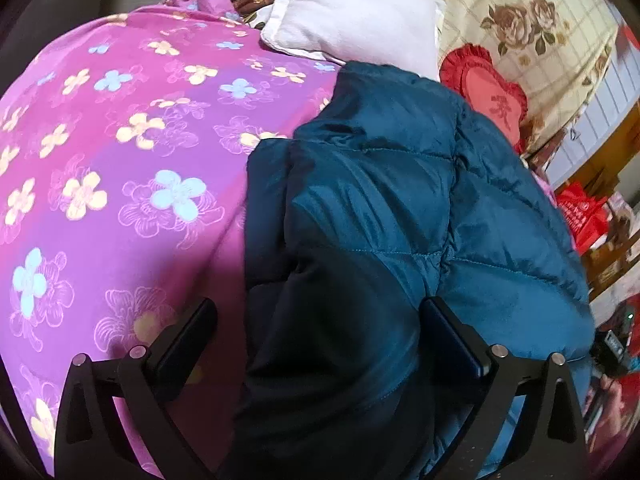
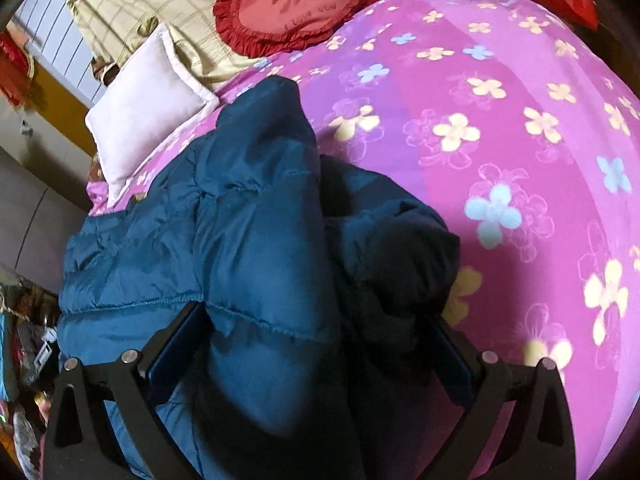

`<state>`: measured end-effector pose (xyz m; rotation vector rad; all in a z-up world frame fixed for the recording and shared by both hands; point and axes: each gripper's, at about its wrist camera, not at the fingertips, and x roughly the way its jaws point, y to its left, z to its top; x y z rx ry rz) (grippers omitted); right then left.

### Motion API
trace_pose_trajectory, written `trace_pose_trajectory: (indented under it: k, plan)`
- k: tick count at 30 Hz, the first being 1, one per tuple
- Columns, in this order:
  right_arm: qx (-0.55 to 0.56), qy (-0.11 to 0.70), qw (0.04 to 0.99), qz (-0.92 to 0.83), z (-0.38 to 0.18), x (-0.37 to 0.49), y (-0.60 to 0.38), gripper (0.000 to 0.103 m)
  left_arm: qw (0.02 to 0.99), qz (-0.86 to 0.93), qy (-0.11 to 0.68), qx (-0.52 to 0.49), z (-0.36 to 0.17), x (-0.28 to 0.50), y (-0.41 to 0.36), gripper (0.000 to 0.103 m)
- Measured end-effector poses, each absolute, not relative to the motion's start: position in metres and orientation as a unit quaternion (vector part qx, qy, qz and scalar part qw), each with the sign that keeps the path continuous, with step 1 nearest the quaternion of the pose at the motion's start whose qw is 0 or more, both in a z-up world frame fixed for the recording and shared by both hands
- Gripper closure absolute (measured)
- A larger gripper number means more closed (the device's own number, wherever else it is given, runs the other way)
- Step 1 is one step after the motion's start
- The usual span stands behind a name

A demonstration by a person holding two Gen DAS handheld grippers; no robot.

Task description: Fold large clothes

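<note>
- The bed (image 1: 120,140), spread with a pink flowered cover, takes up most of both views and bears everything else.
- The jacket (image 1: 380,184), a blue quilted one, lies on the cover just below the white pillow (image 1: 352,12) and the red cushion (image 1: 488,96). One flap is already laid over its body, with a darker bunched part at the near end.
- Step in hand, as I judge it: taking a fresh hold on the near end for the next fold. To do it well, both tongs should bite the doubled edge at matching points, deep enough to catch every layer of the puffy fabric. Then lift evenly so the fold line runs straight.
- The left gripper (image 1: 320,332) slants steeply down over the jacket's dark near part. Its jaws stand wide open, straddling the fabric without pressing it, so nothing is held.
- The right gripper (image 2: 316,336) slants down likewise over the jacket's other side. Its jaws are also spread wide, with quilted cloth bulging between them, and the pads do not look to be clamping it.
</note>
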<state>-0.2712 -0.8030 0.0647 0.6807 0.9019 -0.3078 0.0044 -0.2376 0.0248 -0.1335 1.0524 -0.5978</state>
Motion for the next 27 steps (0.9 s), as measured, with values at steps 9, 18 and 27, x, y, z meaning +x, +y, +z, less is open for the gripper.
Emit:
trace_pose_trajectory:
  k: [9,18,27]
  plan:
    - [0.280,0.392,0.869,-0.112,0.091,-0.282,-0.765,0.055,0.840,-0.335,0.426,0.002,0.053,-0.041,-0.247,0.097]
    - [0.266,0.329,0.903,-0.074,0.167,-0.337,-0.716,0.074,0.833,-0.367,0.413,-0.040,0.118,-0.100,-0.179,0.103]
    - [0.300,0.356,0.885,-0.014,0.173,-0.422,-0.657,0.073,0.824,-0.338,0.452,-0.046,0.128,-0.166,-0.090,0.102]
